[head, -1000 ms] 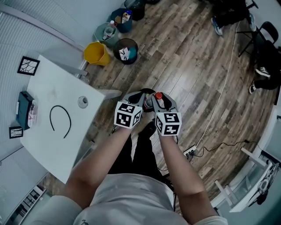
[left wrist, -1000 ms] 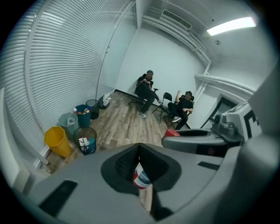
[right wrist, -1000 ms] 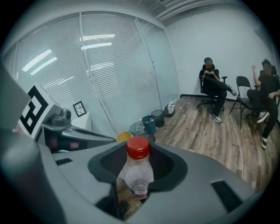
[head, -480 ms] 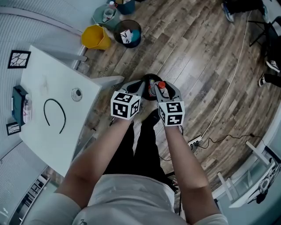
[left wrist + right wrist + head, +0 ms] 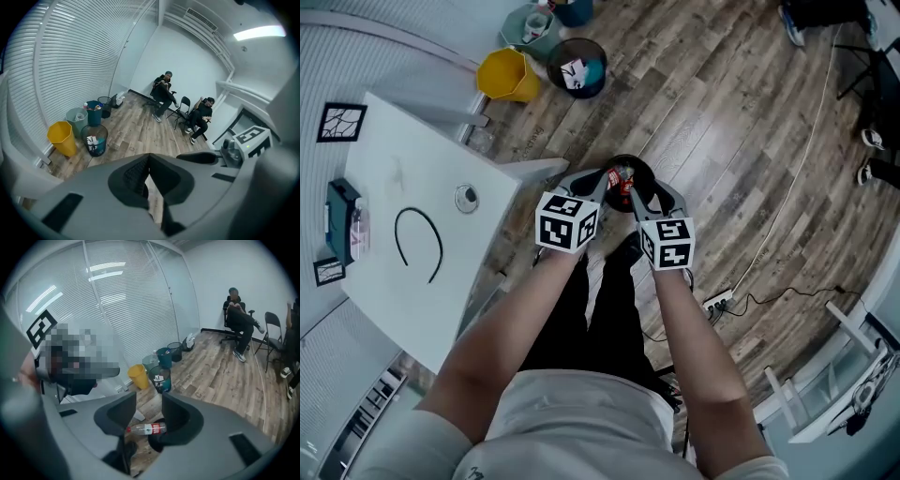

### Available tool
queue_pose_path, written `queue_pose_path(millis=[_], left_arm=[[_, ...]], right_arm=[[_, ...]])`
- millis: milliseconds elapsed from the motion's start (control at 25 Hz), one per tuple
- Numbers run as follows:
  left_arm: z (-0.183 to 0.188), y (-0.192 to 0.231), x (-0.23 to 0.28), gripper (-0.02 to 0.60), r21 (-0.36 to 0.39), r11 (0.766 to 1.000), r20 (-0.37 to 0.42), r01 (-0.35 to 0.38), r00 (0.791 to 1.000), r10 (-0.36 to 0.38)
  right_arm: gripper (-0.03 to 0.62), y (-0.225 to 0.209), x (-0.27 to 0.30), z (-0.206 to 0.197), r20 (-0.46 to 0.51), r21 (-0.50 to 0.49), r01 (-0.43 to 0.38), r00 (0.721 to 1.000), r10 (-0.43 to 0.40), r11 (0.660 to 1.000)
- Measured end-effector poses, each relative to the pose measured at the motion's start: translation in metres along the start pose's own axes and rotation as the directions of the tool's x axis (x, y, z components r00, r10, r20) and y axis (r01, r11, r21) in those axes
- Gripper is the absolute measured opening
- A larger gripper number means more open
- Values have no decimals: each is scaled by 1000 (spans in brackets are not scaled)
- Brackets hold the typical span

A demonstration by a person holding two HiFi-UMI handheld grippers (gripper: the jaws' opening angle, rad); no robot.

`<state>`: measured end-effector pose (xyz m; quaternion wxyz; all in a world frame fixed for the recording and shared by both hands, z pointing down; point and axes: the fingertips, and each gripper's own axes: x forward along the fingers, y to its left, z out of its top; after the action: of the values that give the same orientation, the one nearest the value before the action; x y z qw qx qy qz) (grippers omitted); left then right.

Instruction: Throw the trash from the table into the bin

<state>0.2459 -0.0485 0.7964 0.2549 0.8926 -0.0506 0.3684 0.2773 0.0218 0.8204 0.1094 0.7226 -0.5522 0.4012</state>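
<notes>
A clear plastic bottle (image 5: 620, 181) with a red label lies in the mouth of a small black bin (image 5: 636, 163) on the floor at the person's feet. Both grippers hang just over that bin. In the right gripper view the bottle (image 5: 146, 429) shows crosswise through the gap of my right gripper (image 5: 149, 397). It is well beyond the pads, above the dark bin (image 5: 157, 442), so the jaws stand apart with nothing in them. My left gripper (image 5: 149, 157) is shut with its tips meeting on nothing. In the head view the left gripper (image 5: 592, 180) and the right gripper (image 5: 649, 187) flank the bin.
The white table (image 5: 403, 150) stands at the left with a black cable (image 5: 417, 244), a small round piece (image 5: 467, 197) and a box (image 5: 342, 220). A yellow bin (image 5: 508, 75) and a mesh bin (image 5: 577, 67) stand by the wall. A power strip (image 5: 712, 302) lies on the floor.
Both grippers have sunk toward the black bin. The bottle's red cap, earlier up by the right gripper's fingers, is gone from there, and the bottle now lies lower in the bin's mouth.
</notes>
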Motion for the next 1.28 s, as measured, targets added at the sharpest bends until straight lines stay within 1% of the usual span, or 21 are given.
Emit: queue_pose_path(millis=[240, 440, 680, 720, 760, 880, 1000, 1280], left_arm=[[9, -6, -12, -3, 10, 1000, 18, 6, 1000, -6], [12, -3, -22, -3, 19, 1000, 30, -3, 1000, 2], [21, -25, -33, -3, 49, 999, 47, 19, 999, -22], [25, -31, -36, -3, 55, 998, 54, 22, 998, -25], [29, -36, -38, -3, 61, 998, 63, 25, 998, -29], [43, -53, -47, -3, 82, 996, 86, 34, 995, -41], [60, -72, -60, -3, 108, 993, 109, 45, 992, -56], [114, -127, -94, -3, 183, 981, 173, 64, 980, -96]], right_arm=[[160, 11, -13, 13, 30, 0, 16, 999, -16, 1000], [160, 9, -24, 19, 56, 24, 34, 998, -35, 999], [159, 19, -45, 38, 100, 19, 43, 994, -45, 999], [131, 19, -50, 42, 108, 20, 47, 993, -49, 999], [79, 19, -55, 46, 118, 21, 53, 991, -55, 998], [15, 21, -74, 59, 149, 26, 67, 986, -70, 997], [6, 27, -94, 76, 177, 33, 70, 981, -74, 997], [6, 31, -154, 136, 266, 49, 98, 958, -107, 994]])
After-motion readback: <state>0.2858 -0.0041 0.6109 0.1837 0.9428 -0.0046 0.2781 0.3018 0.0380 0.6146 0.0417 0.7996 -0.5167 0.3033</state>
